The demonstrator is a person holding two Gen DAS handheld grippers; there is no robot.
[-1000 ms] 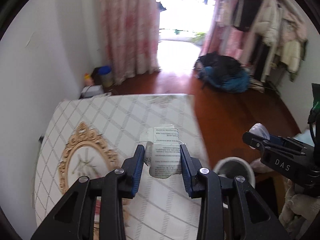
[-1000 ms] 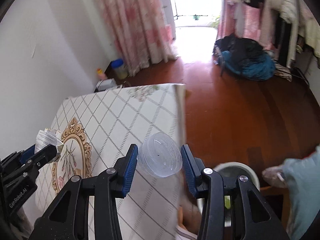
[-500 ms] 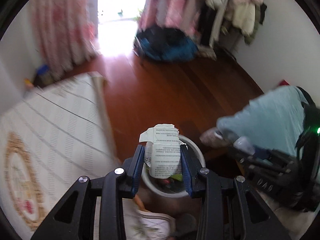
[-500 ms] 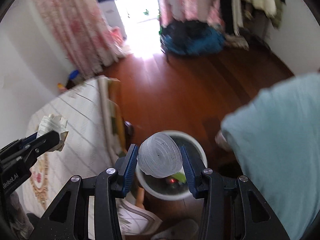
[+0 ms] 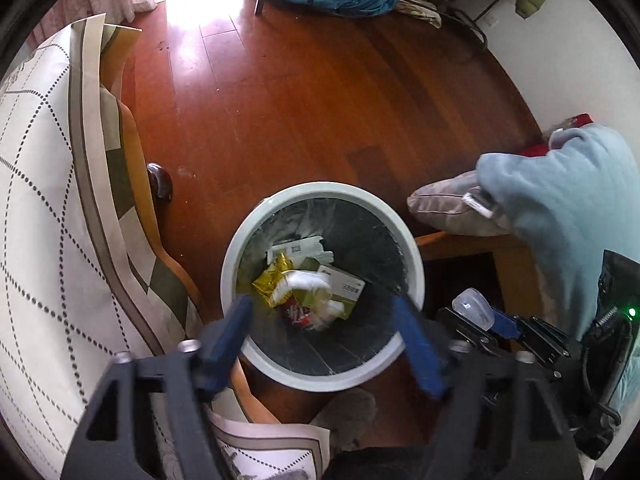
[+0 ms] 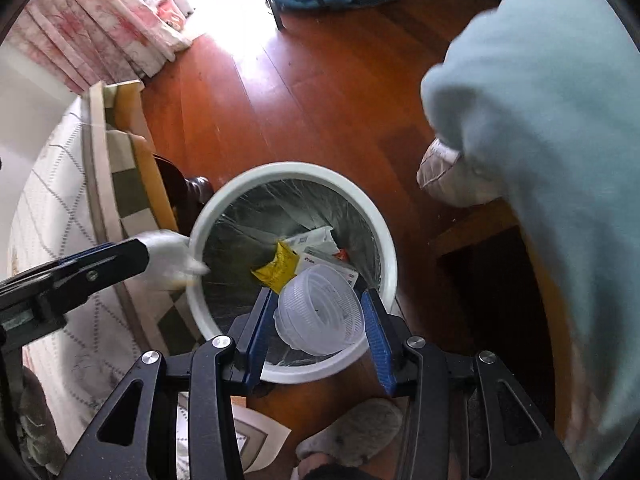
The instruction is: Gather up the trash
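While the left gripper (image 5: pixel 324 320) opens, dropping crumpled paper (image 5: pixel 316 292) into the bin (image 5: pixel 320 376), the right gripper (image 6: pixel 318 312) clamps the plastic lid (image 6: pixel 320 312); releasing comes next.

White-rimmed bin (image 5: pixel 414 258) with black liner, yellow wrapper (image 6: pixel 277 267) inside, clear ribbed plastic lid (image 6: pixel 320 314), blue fingers (image 6: pixel 376 334), reddish-brown wooden floor (image 5: pixel 304 108), cream tablecloth (image 5: pixel 36 216) with dotted diamond grid, pale blue sleeve (image 6: pixel 552 128)
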